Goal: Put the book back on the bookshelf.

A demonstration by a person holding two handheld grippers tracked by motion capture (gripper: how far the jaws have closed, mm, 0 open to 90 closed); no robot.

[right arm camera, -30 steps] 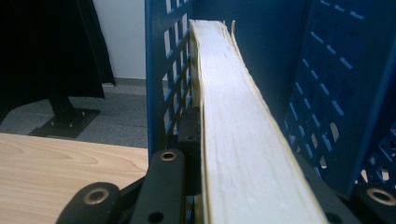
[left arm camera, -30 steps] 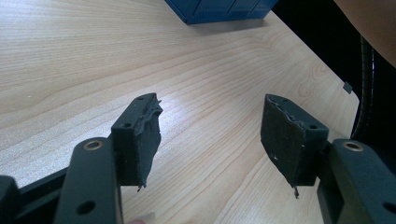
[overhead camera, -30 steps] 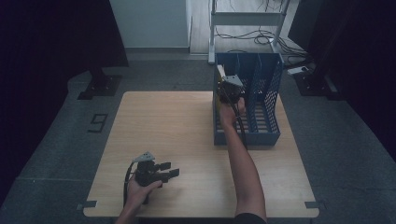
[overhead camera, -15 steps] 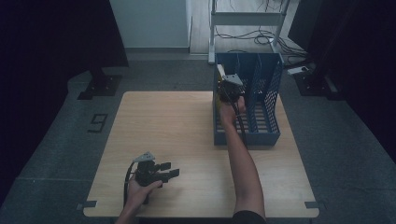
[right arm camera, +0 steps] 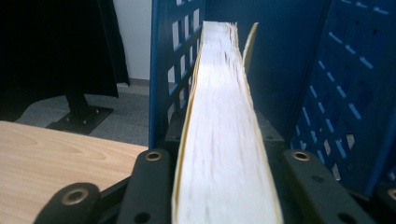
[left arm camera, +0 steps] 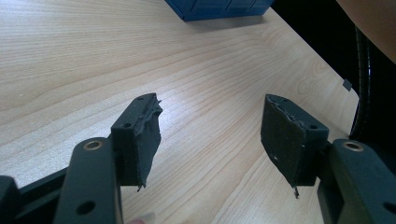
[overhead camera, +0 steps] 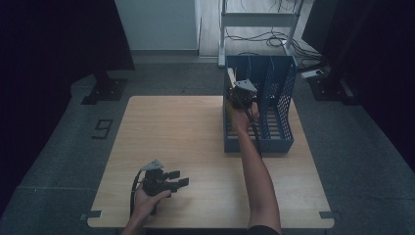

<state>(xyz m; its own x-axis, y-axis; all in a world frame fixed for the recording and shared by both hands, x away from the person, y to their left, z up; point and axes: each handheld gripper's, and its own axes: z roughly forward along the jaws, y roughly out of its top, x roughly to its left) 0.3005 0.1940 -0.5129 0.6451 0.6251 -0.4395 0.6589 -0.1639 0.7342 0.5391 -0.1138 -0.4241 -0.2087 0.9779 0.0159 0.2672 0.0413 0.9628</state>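
A thick book point(right arm camera: 224, 140) with white page edges and a yellow cover stands upright in the left slot of a blue perforated file rack point(right arm camera: 355, 93). My right gripper point(right arm camera: 224, 126) straddles it from above; its jaws have just been opening, and the book stays between them with the pads close beside its covers. From above, the right gripper point(overhead camera: 240, 95) is over the rack point(overhead camera: 279, 142), with the book's pale corner point(overhead camera: 230, 77) beside it. My left gripper point(overhead camera: 178, 178) rests low over the table's front left, jaws open and nothing between them point(left arm camera: 210, 130).
The light wooden table point(overhead camera: 171, 132) carries the rack at its back right. The rack's other slots lie to the right of the book. A metal frame with cables point(overhead camera: 259, 19) stands on the floor behind. The right gripper's cable point(overhead camera: 255, 137) runs along the forearm.
Neither hand has shifted; nothing visibly differs in the high view.
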